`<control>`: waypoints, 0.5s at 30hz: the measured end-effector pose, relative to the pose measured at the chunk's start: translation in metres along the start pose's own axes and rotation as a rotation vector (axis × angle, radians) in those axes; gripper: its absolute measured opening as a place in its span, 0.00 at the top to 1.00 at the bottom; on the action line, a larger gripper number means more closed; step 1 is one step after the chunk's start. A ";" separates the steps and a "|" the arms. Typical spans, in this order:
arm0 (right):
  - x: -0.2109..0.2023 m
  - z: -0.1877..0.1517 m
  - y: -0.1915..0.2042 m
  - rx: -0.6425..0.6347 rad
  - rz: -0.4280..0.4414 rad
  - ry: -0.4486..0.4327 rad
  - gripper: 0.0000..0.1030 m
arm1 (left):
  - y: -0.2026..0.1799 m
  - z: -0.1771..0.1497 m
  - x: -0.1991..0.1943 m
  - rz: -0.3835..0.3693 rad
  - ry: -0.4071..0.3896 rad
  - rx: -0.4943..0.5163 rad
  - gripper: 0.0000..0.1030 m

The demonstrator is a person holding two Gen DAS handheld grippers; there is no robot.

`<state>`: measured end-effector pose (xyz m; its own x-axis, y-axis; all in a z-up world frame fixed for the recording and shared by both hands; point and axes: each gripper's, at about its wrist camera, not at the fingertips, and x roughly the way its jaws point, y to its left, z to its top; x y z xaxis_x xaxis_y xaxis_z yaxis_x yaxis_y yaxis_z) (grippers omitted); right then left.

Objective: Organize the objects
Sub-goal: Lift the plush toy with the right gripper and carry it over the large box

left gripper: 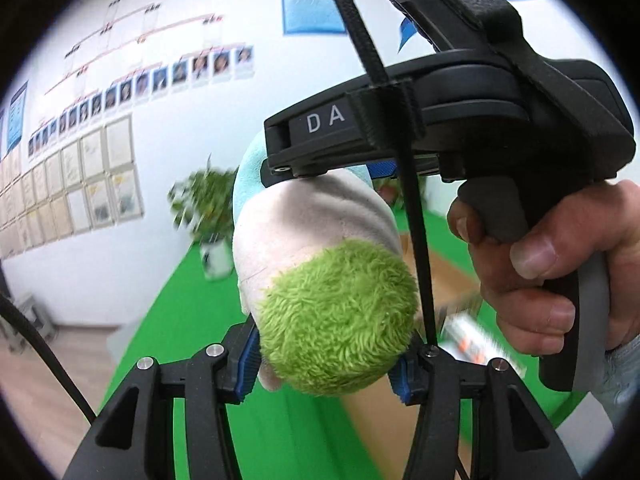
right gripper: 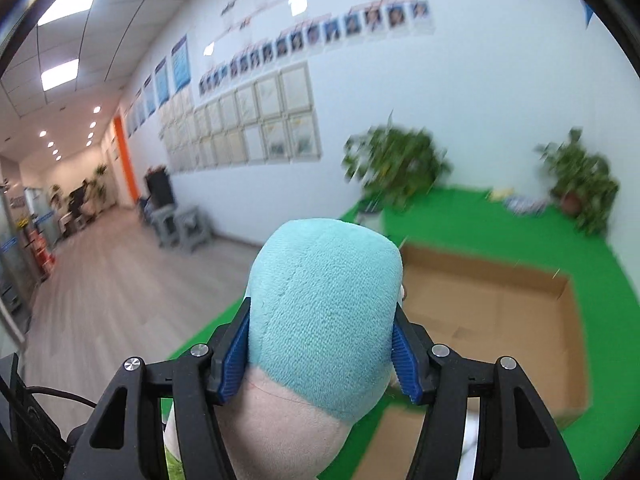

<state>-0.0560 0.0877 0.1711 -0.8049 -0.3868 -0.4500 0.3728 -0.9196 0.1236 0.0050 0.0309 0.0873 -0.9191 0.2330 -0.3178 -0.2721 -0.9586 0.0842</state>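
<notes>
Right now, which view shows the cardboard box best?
The right wrist view: the open cardboard box lies on the green mat, its inside visible. The left wrist view shows only slivers of it behind the plush toy.

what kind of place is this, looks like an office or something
Probably an office hallway or lobby: a wall of framed certificates and staff photos, potted plants, and a panelled ceiling with recessed lights down the corridor.
</notes>
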 end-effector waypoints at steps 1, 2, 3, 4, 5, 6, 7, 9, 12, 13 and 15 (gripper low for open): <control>-0.007 0.014 -0.006 -0.004 -0.016 -0.017 0.43 | -0.002 0.015 0.007 -0.010 -0.018 0.008 0.50; -0.013 0.030 -0.015 -0.006 -0.032 -0.035 0.43 | -0.003 0.024 0.011 -0.018 -0.027 0.010 0.50; -0.017 0.039 -0.019 -0.004 -0.037 -0.041 0.43 | -0.003 0.034 0.016 -0.027 -0.032 0.010 0.50; -0.018 0.050 -0.026 0.000 -0.044 -0.046 0.43 | -0.003 0.044 0.022 -0.035 -0.034 0.010 0.50; -0.018 0.062 -0.035 0.008 -0.048 -0.050 0.43 | -0.001 0.052 0.026 -0.043 -0.033 0.007 0.51; -0.017 0.071 -0.043 0.016 -0.049 -0.050 0.43 | 0.000 0.060 0.032 -0.049 -0.027 0.004 0.51; -0.016 0.080 -0.051 0.023 -0.047 -0.048 0.43 | 0.003 0.065 0.037 -0.050 -0.023 0.004 0.51; -0.013 0.093 -0.063 0.037 -0.041 -0.040 0.43 | 0.018 0.067 0.037 -0.052 -0.013 0.003 0.51; 0.005 0.111 -0.083 0.049 -0.035 -0.027 0.43 | 0.032 0.071 0.051 -0.052 0.004 -0.009 0.51; 0.015 0.116 -0.089 0.051 -0.030 -0.023 0.43 | 0.035 0.071 0.059 -0.046 0.010 -0.012 0.51; 0.049 0.129 -0.097 0.055 -0.019 -0.013 0.43 | 0.034 0.069 0.062 -0.039 0.025 -0.025 0.51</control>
<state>-0.1913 0.1495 0.2509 -0.8178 -0.3700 -0.4409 0.3321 -0.9290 0.1636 -0.0809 0.0237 0.1362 -0.9003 0.2668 -0.3440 -0.3005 -0.9526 0.0477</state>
